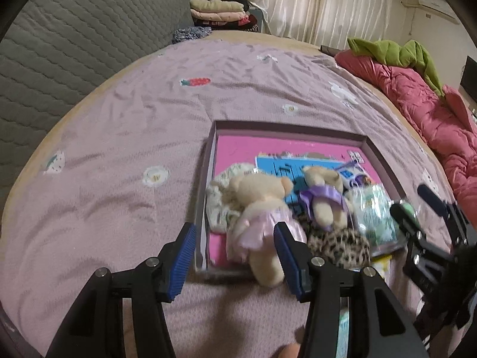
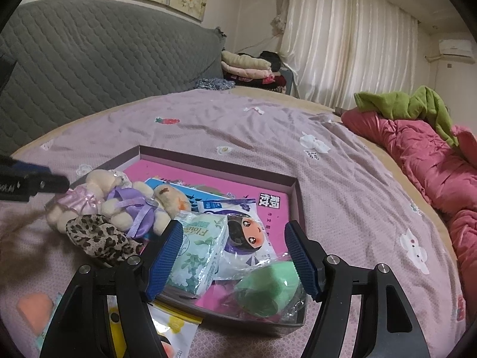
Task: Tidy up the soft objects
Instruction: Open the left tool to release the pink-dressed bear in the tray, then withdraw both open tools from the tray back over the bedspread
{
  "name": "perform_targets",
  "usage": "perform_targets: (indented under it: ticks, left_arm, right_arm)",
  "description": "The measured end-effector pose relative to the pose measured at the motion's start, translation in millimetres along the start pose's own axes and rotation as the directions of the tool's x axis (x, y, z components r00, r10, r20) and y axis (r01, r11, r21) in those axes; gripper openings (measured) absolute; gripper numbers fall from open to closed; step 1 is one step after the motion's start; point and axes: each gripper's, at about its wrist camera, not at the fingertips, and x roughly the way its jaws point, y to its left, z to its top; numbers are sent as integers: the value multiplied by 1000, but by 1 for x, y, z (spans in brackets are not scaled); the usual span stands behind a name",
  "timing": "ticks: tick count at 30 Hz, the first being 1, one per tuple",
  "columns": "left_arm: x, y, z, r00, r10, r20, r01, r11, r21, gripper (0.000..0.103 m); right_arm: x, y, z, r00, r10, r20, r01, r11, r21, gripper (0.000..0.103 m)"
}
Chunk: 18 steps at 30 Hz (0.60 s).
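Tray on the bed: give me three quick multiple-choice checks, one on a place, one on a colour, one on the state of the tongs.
1. Where does the green sponge lie?
A. in the tray's near corner
B. on the red quilt
C. on the folded clothes

2. What colour is the tray floor?
A. yellow
B. pink
C. white

3. How do the right tongs stand?
A. shut on a bear
B. shut on nothing
C. open

Answers: 1 A, the bagged sponge sits at the near rim; 2 B, bright pink shows between the items; 3 C, both blue pads stand apart, pressing nothing.
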Motion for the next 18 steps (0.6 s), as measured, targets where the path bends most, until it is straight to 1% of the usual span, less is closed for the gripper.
perform_targets:
  ticks: [4, 6, 18]
  left_arm:
    - [7, -9, -10, 1000, 10, -27, -8, 999, 40, 54]
    - [9, -11, -11, 1000, 15, -22, -14, 999, 47, 54]
    - [33, -10, -5, 999, 28, -47, -26, 999, 35, 54]
  right_arm:
    - [-3, 1, 0, 1000, -3, 3, 3, 1000, -3, 72]
    - [-4, 1, -1, 1000, -3, 5, 3, 1000, -3, 72]
    - [0, 3, 0, 1000, 3, -3, -3, 1000, -9, 73]
